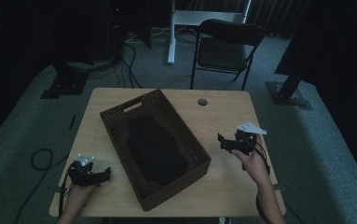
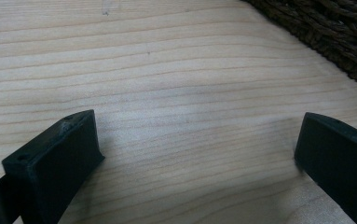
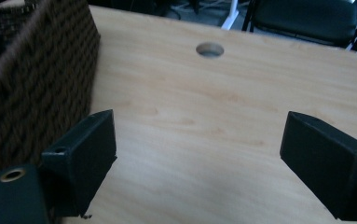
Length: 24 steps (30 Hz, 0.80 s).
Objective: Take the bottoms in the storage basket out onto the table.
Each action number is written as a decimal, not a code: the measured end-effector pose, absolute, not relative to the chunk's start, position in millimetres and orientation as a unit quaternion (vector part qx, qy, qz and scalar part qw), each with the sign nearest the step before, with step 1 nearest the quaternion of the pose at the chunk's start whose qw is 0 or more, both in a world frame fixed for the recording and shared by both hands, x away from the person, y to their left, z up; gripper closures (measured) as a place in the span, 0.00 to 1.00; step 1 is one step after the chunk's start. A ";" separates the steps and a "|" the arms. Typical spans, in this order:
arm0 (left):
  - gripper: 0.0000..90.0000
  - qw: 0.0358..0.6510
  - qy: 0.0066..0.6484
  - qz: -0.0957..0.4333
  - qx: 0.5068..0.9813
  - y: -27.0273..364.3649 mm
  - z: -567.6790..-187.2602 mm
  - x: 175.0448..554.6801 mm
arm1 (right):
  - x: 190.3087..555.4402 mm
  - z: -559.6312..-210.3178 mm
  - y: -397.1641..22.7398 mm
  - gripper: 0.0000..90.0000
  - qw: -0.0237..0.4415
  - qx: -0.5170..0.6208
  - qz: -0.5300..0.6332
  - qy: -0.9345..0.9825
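Basket with black cloth sits between the left gripper and right gripper, both wide open, holding nothing.

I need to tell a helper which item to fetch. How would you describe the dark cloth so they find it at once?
Start at the wooden table. At its middle sits a dark brown woven basket. The black cloth lies crumpled inside, the one soft thing there.

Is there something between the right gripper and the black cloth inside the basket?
Yes. The basket's woven side wall stands between the right gripper and the black cloth; the open top is free.
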State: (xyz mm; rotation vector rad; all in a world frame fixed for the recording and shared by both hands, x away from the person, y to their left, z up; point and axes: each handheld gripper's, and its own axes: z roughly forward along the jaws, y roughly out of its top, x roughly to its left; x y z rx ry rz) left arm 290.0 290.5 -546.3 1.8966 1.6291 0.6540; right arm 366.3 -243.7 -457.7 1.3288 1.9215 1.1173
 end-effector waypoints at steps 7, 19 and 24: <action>0.00 0.275 0.606 0.243 0.706 290.5 -546.4 290.1 | 371.6 -445.4 -229.9 0.11 0.275 0.484 0.428 0.712; 0.00 0.276 0.606 0.244 0.705 290.4 -546.4 290.1 | 375.8 -426.7 -204.8 0.11 0.271 0.462 0.452 0.713; 0.00 0.275 0.606 0.244 0.706 290.5 -546.4 290.1 | 375.7 -419.2 -192.0 0.11 0.268 0.448 0.455 0.721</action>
